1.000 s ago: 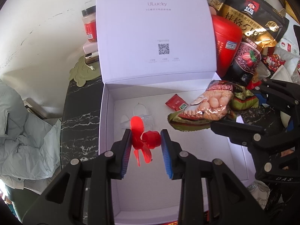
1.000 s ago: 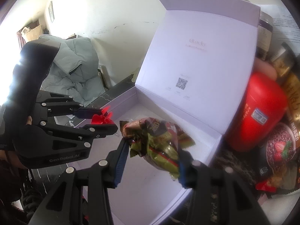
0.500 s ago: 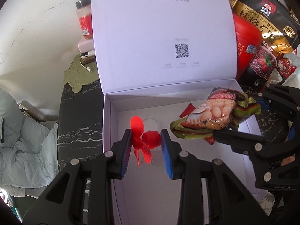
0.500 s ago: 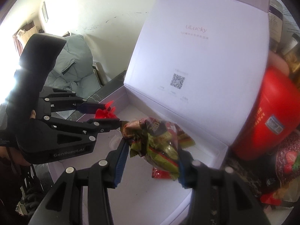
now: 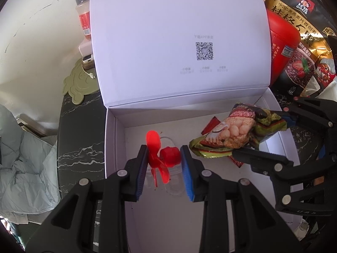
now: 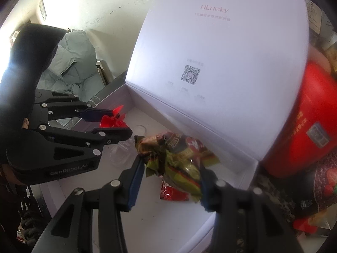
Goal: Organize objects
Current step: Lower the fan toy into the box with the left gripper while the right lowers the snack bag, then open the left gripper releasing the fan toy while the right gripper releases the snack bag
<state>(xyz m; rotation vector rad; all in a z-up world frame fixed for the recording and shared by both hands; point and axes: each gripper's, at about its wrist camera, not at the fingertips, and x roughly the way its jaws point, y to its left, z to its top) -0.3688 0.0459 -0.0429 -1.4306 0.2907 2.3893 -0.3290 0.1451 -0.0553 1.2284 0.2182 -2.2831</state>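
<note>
An open white box (image 5: 114, 139) with its lid raised (image 6: 231, 48) lies on the dark marble counter. My left gripper (image 5: 163, 158) is shut on a small red propeller toy (image 5: 161, 157) and holds it above the box's left part; it also shows in the right wrist view (image 6: 112, 121). My right gripper (image 6: 171, 174) is shut on a crumpled snack packet (image 6: 179, 158) above the box's right part, also seen in the left wrist view (image 5: 229, 136). A small red sachet (image 6: 173, 193) and a clear plastic piece (image 5: 172, 181) lie on the box floor.
A red canister (image 5: 282, 48) and a black-gold Quaker oat bag (image 5: 303, 33) crowd the right side behind the box. A jar with a red label (image 5: 83, 19) and a green mat (image 5: 81, 84) sit at the left. Grey-green bedding (image 5: 23, 164) lies beyond the counter edge.
Both grippers have moved forward and lower over the box with their loads. The box and lid look larger and the red sachet now lies partly under the snack packet.
</note>
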